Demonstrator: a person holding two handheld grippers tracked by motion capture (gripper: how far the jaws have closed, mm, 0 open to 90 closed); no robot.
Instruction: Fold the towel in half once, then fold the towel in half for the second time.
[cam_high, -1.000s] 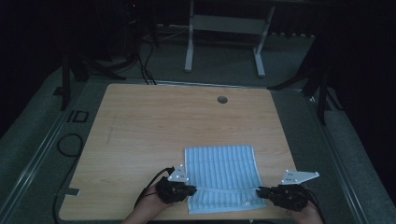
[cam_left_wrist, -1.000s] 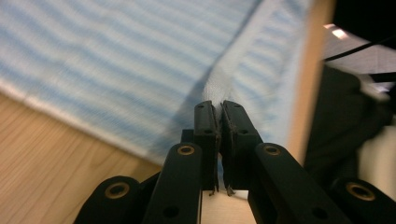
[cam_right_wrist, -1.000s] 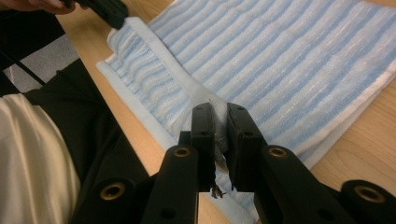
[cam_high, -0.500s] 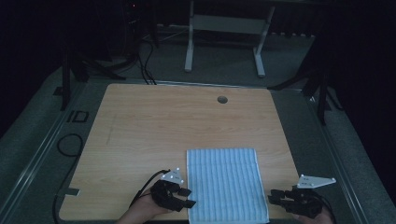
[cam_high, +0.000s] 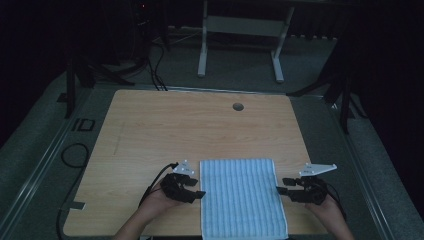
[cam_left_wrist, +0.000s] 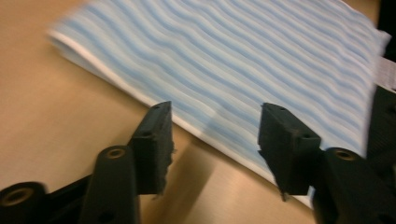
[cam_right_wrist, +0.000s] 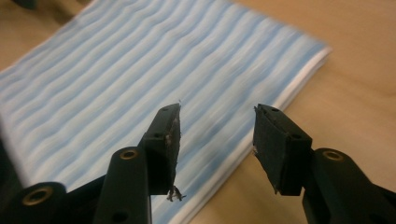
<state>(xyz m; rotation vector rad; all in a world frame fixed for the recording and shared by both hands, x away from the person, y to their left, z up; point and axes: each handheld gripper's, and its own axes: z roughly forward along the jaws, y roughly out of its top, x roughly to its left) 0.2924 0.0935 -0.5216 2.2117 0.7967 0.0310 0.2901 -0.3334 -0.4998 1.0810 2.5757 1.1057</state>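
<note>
A folded blue-and-white striped towel (cam_high: 242, 197) lies flat at the near edge of the wooden table (cam_high: 175, 125), its near end at the table's rim. My left gripper (cam_high: 199, 192) sits at the towel's left edge, jaws open and pointing at it. In the left gripper view the open gripper (cam_left_wrist: 215, 140) straddles the towel (cam_left_wrist: 243, 60) edge with nothing pinched. My right gripper (cam_high: 283, 185) stands open at the towel's right edge. In the right gripper view the gripper (cam_right_wrist: 217, 135) hovers over the towel (cam_right_wrist: 116, 74) border.
A round cable hole (cam_high: 238, 106) sits near the table's far edge. A white metal frame (cam_high: 240, 30) stands on the floor beyond the table. A black cable (cam_high: 75, 155) loops on the floor to the left.
The towel's near end, folded up a second ago, now lies flat to the table's rim. Both grippers let go, moved apart, then came forward to the towel's side edges.
</note>
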